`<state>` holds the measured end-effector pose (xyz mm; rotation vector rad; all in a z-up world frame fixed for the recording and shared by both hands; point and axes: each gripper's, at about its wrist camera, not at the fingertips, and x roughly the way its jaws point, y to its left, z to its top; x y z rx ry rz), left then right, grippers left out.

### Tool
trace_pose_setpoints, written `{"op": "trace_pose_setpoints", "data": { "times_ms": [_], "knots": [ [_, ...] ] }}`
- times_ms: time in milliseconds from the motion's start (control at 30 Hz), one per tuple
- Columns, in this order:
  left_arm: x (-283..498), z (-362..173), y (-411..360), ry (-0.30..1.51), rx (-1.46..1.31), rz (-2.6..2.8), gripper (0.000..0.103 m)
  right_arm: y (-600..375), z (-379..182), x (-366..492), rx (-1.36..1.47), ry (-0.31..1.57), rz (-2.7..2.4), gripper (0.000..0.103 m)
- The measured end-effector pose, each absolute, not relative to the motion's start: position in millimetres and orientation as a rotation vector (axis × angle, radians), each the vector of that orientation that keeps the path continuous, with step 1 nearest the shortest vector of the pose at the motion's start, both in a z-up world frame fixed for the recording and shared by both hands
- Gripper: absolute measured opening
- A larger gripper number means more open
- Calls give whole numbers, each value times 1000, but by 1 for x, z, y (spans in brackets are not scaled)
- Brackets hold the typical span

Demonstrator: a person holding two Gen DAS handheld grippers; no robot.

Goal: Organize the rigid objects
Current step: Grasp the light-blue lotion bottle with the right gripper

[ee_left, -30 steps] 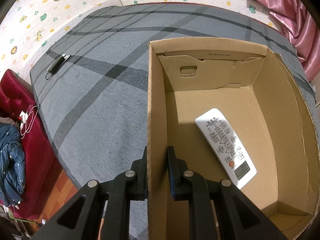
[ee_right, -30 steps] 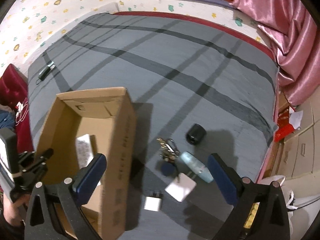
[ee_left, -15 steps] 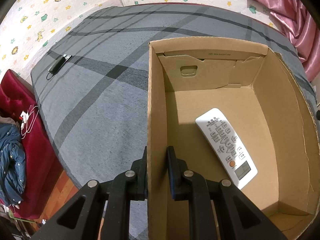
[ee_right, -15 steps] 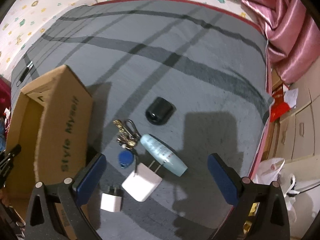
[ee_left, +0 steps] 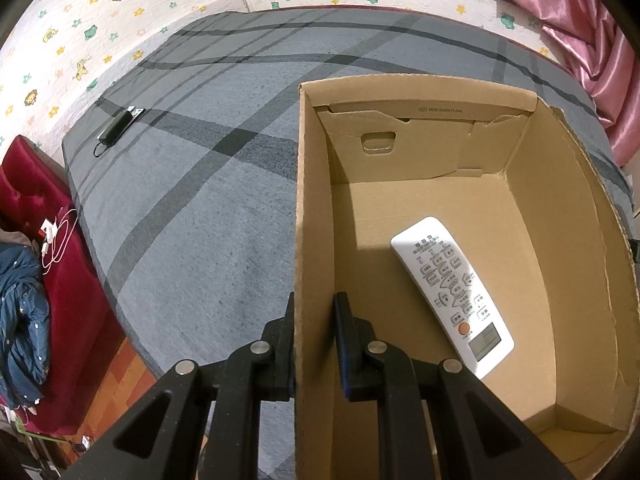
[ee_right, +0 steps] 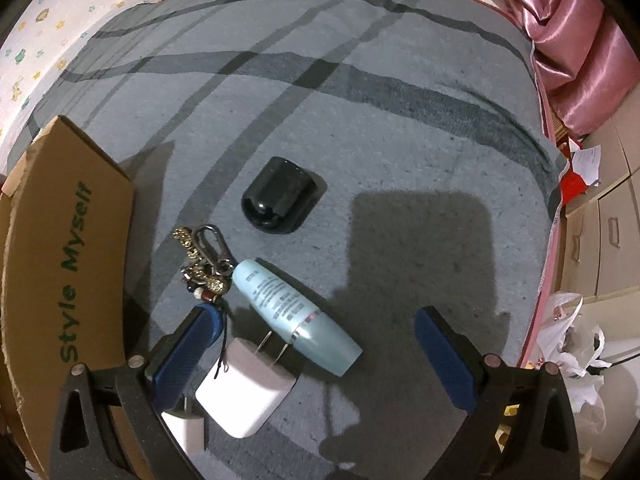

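Outside, "Style Myself" on cardboard box (ee_right: 76,280), left hand-held gripper (ee_left: 314,320) clamping its wall; right hand-held gripper (ee_right: 316,332) wide.

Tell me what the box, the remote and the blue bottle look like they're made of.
Box: brown cardboard, matte, with torn edges and fold creases. Remote: white hard plastic, smooth, probably rubbery buttons and a small grey screen. Bottle: pale blue, glossy with a silver band; likely plastic, though glass can't be ruled out.
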<state>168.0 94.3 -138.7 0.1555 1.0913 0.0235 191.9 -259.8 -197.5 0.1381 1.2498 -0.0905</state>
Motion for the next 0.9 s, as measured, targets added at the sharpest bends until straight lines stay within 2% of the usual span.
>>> {"op": "trace_pose_setpoints", "data": {
  "times_ms": [167,300,367,433,500,533,900],
  "knots": [
    [168,-138,92,1091,163,27,16,-258,-202,198,137,1263,-89,101],
    [168,-138,93,1093,158,28,16,-258,-209,200,166,1293,-78,89],
    [168,-139,93,1092,158,31,16,-257,-212,202,159,1302,-84,76],
    [167,-138,92,1089,163,32,16,-256,-214,203,160,1309,-77,48],
    [168,-139,93,1092,161,32,16,-255,-212,203,166,1307,-68,32],
    [168,-139,94,1092,158,31,16,-256,-210,203,167,1303,-75,28],
    [164,-138,93,1082,167,33,16,-256,-188,191,160,1264,-87,27]
  ]
}}
